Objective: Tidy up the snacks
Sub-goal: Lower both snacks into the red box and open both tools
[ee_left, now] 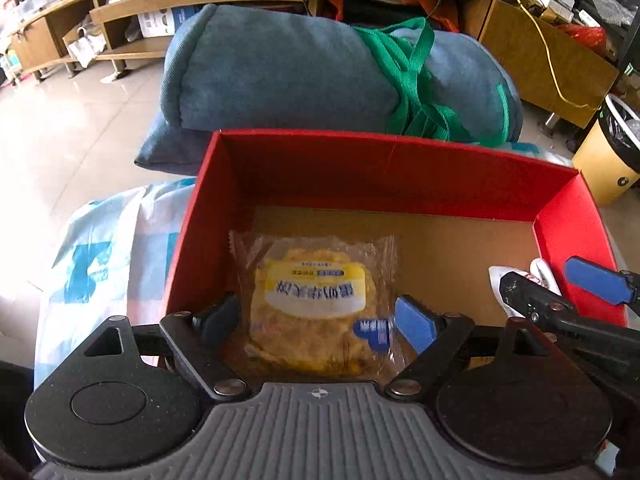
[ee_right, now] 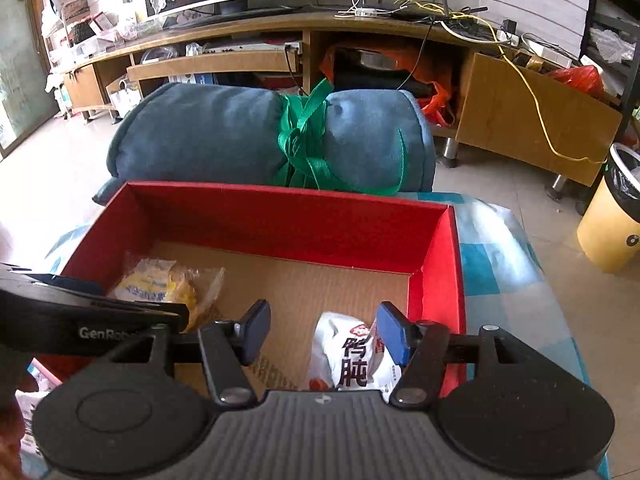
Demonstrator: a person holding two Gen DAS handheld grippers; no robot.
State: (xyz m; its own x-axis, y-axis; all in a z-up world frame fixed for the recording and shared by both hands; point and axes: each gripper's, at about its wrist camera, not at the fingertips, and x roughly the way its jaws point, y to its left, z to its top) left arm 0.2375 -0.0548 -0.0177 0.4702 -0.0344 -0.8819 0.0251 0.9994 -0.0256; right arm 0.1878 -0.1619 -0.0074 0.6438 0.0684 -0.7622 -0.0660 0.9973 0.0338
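Note:
A red cardboard box (ee_left: 384, 168) with a brown floor stands open on a blue-and-white cloth. A clear packet of yellow pastry (ee_left: 316, 304) lies on the box floor at the left; it also shows in the right wrist view (ee_right: 160, 284). My left gripper (ee_left: 320, 320) is open just above it, fingers on either side, not touching. A white snack packet with red and black print (ee_right: 352, 356) lies at the box's right. My right gripper (ee_right: 324, 336) is open over it, its right pad (ee_right: 394, 332) against the packet. The right gripper also shows in the left wrist view (ee_left: 560, 284).
A rolled blue cushion tied with green strap (ee_left: 320, 72) lies just behind the box. The blue-and-white cloth (ee_left: 100, 264) spreads around the box. A long wooden TV bench (ee_right: 280, 48) runs along the back. A yellow bin (ee_right: 612, 224) stands on the floor at right.

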